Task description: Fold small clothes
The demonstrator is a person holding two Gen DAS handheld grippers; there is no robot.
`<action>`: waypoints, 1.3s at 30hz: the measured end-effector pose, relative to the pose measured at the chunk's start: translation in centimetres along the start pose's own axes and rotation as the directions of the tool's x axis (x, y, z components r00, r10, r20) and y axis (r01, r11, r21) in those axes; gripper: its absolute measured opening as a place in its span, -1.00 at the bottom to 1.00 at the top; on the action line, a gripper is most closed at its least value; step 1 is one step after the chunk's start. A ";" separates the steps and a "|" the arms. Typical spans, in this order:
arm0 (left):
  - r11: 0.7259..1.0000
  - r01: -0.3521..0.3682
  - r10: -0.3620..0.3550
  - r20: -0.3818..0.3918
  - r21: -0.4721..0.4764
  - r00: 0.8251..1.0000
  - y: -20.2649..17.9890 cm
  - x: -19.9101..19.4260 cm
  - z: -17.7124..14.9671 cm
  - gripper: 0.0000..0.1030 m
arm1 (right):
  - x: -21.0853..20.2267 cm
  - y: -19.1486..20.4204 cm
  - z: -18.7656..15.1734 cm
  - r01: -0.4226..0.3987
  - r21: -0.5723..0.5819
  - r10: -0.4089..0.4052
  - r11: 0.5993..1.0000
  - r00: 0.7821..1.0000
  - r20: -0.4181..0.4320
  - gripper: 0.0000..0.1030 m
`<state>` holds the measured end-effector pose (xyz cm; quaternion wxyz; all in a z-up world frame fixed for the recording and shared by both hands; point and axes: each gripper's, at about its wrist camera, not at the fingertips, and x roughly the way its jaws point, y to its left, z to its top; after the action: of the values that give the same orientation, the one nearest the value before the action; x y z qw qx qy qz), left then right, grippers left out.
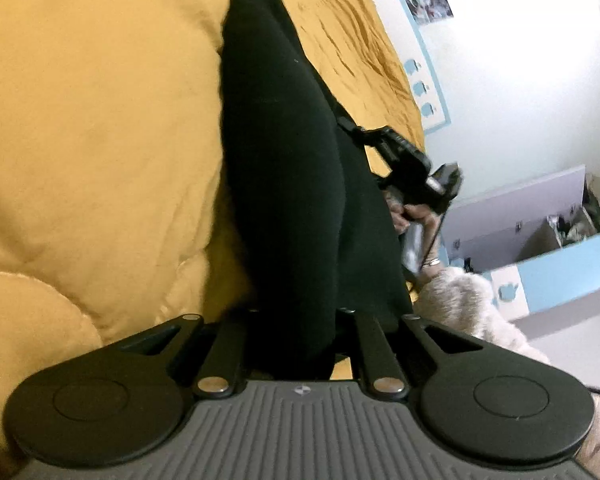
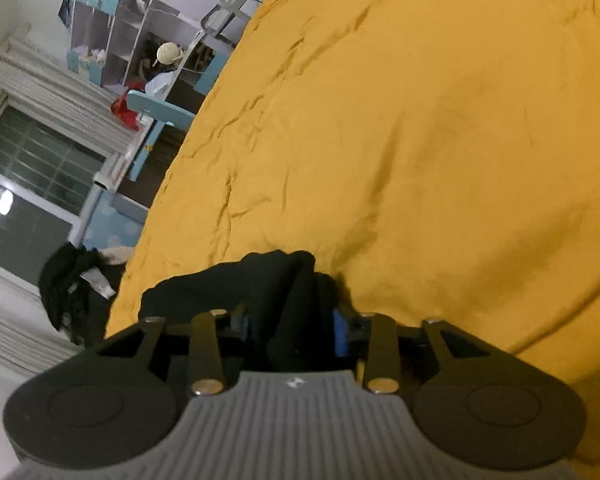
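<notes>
Black garment stretches in a long band over the yellow quilt of the bed, running from the left gripper up toward the quilt's far edge. Wide bare quilt lies to its left; on its right the bed's edge is close, with the wall and blue-and-white cupboards beyond. The left gripper's jaws sit pressed close on the near end of the cloth. In the right wrist view, a bunched end of the garment lies between the right gripper's jaws, which stand partly spread; whether they pinch it I cannot tell. Open quilt fills the space ahead and to the right; the bed's edge drops off at left.
</notes>
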<state>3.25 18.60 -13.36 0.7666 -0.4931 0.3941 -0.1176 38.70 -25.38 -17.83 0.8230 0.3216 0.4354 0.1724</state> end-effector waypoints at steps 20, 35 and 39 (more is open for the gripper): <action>0.995 -0.012 0.009 -0.032 -0.096 0.999 0.7 0.0 1.3 -0.57 | -21.3 2.0 -21.9 0.088 -0.079 -0.077 0.993 0.988 0.131 -0.81; 0.998 0.012 -0.016 -0.058 -0.059 0.998 0.4 -1.9 0.7 -0.53 | -20.6 -2.7 -22.7 0.047 0.117 -0.060 0.992 0.992 0.110 -0.85; 0.992 -0.024 0.015 -0.074 -0.126 0.997 0.7 -5.2 0.4 -0.53 | -22.7 -2.2 -20.9 0.012 0.099 -0.024 0.995 0.992 0.120 -0.39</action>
<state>-0.07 22.19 -11.37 0.7200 -0.5324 0.4332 -0.1026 8.65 -31.84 -14.26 0.8326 0.3678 0.3953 0.1236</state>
